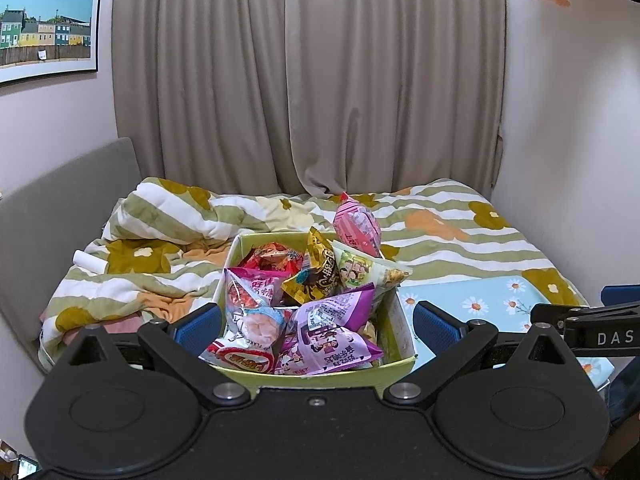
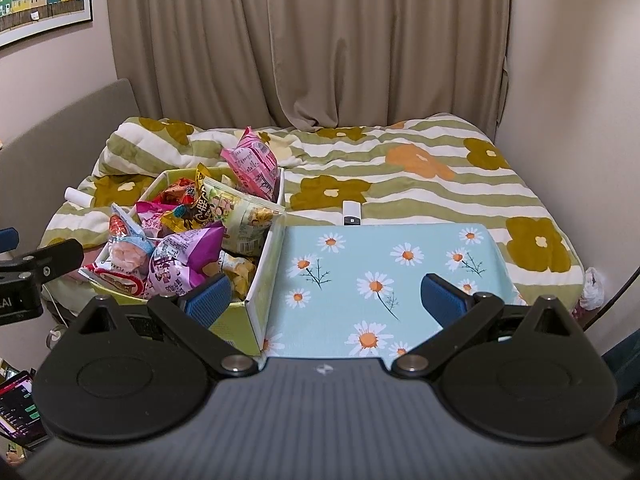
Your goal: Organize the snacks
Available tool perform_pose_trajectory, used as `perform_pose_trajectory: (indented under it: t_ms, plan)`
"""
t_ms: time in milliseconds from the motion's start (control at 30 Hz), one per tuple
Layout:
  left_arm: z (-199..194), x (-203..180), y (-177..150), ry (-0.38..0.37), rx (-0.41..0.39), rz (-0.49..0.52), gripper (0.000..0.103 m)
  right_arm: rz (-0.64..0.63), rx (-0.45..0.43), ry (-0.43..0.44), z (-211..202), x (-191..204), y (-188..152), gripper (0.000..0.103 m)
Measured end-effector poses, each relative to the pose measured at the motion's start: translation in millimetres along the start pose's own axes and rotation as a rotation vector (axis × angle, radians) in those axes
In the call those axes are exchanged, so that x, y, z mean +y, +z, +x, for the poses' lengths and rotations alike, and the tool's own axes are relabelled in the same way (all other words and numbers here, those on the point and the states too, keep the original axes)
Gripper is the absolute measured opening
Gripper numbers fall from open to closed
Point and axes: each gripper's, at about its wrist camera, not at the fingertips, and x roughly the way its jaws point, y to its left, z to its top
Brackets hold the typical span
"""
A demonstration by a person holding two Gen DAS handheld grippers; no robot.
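Note:
A green cardboard box (image 1: 394,314) (image 2: 256,312) stands on a light blue daisy-print board (image 2: 380,280) (image 1: 480,300) on the bed. It is heaped with several snack packets: a purple one (image 1: 332,320) (image 2: 180,260), a pink one (image 1: 356,228) (image 2: 252,164) at the far end, a pale green one (image 1: 356,270) (image 2: 240,216), a gold one (image 1: 320,268). My left gripper (image 1: 316,324) is open, its blue pads on either side of the box's near end. My right gripper (image 2: 324,296) is open and empty over the board, right of the box.
The bed carries a green-striped flowered duvet (image 2: 400,160), bunched at the far left. A white remote (image 2: 352,212) lies beyond the board. A white roll (image 1: 90,261) lies on the left. Curtains (image 1: 304,80) hang behind. A grey headboard (image 1: 60,208) is at left.

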Motion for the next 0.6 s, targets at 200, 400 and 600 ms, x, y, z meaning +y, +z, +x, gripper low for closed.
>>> perform_pose_trajectory:
  t_ms: [200,400,600]
  plan:
    - [6,2,2,0.005,0.021,-0.017,0.103,0.002,0.001,0.001,2,-2,-1,0.103]
    - [12,4,2,0.028,0.038,-0.021,0.103,0.005,0.000,0.000,3,-2,0,0.103]
    - [15,9,5,-0.008,0.043,-0.044,0.103,0.008,-0.002,-0.002,9,-1,3,0.103]
